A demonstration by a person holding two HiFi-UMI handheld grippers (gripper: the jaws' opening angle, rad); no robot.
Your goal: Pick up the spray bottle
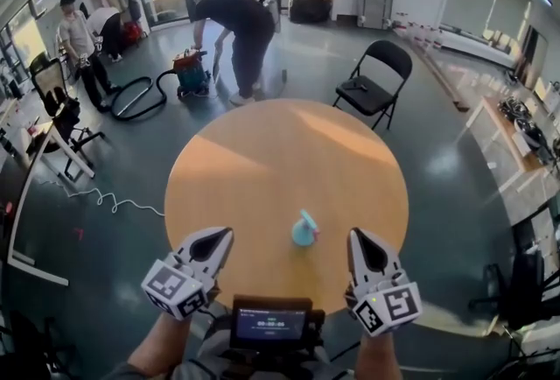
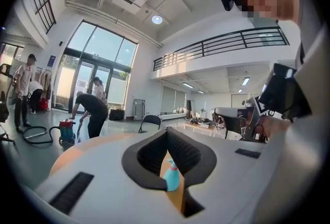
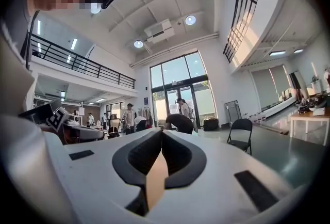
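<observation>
This looks like the approach step: the teal spray bottle (image 1: 304,229) stands upright near the near edge of the round tabletop (image 1: 280,151), between the left gripper (image 1: 219,240) and right gripper (image 1: 360,247), touching neither; both have their jaws together and empty, so one must open its jaws before closing on the bottle.

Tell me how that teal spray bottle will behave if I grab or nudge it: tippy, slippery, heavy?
The spray bottle stands upright, alone on the round table, narrow with a trigger head on top, so a sideways nudge would probably tip it. It looks like small smooth plastic, likely light and perhaps slippery. How full it is I cannot tell.
</observation>
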